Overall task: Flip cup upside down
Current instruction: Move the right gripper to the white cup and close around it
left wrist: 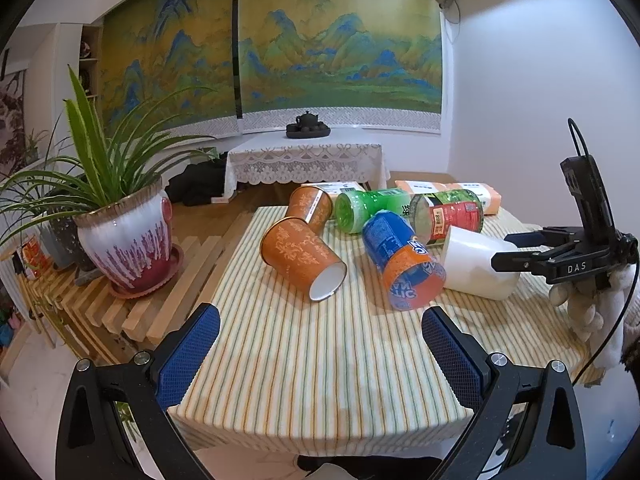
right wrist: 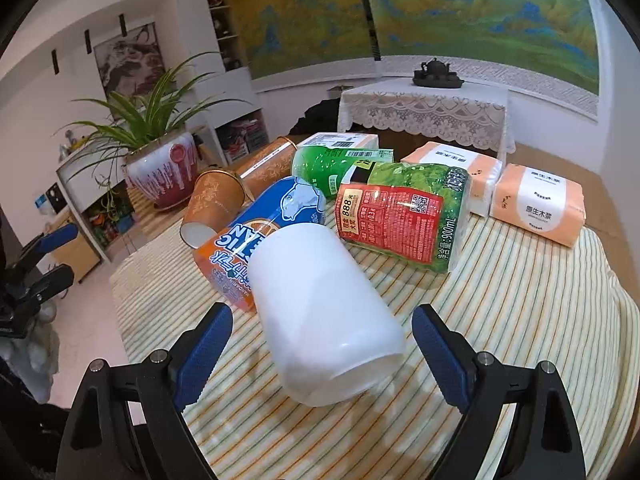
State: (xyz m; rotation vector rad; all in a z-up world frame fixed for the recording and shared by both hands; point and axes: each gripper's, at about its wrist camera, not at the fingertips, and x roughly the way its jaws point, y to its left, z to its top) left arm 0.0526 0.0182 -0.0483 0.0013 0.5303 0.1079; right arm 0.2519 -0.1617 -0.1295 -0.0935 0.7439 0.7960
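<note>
A white cup [right wrist: 320, 316] lies on its side on the striped tablecloth [right wrist: 500, 320], its end towards me. My right gripper [right wrist: 322, 340] is open, its blue pads on either side of the cup's near end, not touching. The cup also shows in the left wrist view [left wrist: 476, 264], with the right gripper [left wrist: 506, 250] at its right end. My left gripper [left wrist: 320, 344] is open and empty above the tablecloth's front part. Two orange patterned cups [left wrist: 300, 256] [left wrist: 310, 206] lie on their sides at the left.
A blue-orange bottle [left wrist: 402, 264], a green bottle [left wrist: 372, 208] and a red-green bottle [left wrist: 448, 214] lie among the cups. Tissue packs [right wrist: 536, 208] lie at the table's back. A potted plant [left wrist: 128, 240] stands on a slatted bench at the left.
</note>
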